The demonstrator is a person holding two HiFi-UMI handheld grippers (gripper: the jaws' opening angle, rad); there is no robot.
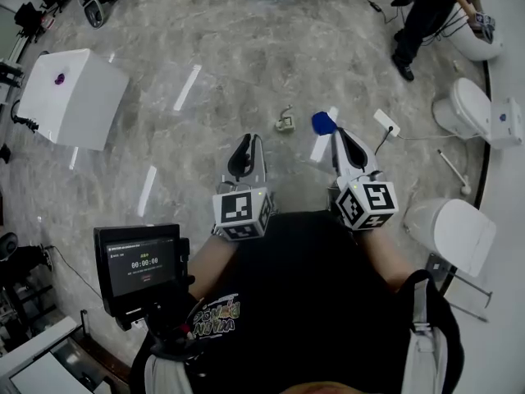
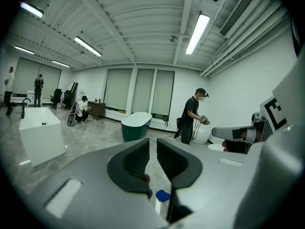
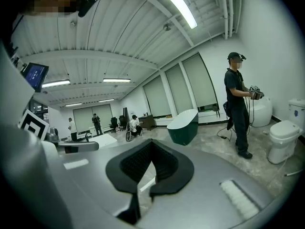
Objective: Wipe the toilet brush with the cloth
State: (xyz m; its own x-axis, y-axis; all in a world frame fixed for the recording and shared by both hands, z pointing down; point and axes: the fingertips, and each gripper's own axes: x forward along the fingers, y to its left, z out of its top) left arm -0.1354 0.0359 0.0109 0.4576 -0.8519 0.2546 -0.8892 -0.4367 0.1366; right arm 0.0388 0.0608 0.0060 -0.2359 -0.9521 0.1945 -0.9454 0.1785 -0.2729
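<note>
A blue cloth (image 1: 323, 123) lies on the marble floor just ahead of my right gripper (image 1: 340, 135); it also shows low between the left jaws as a blue patch (image 2: 162, 195). A thin white rod, apparently the toilet brush (image 1: 454, 173), lies on the floor at the right, near the toilets. My left gripper (image 1: 248, 144) is held level beside the right one, both in front of my body and above the floor. Both are shut with nothing between the jaws, as the left gripper view (image 2: 153, 144) and the right gripper view (image 3: 151, 143) show.
Toilets (image 1: 452, 231) (image 1: 484, 117) line the right wall. A white tub (image 1: 72, 97) stands at the left and a green tub (image 3: 184, 126) further off. A power strip (image 1: 386, 122) with its cable and a small object (image 1: 285, 122) lie ahead. A person (image 1: 426, 11) stands at the back right. A screen (image 1: 139, 261) is at my left.
</note>
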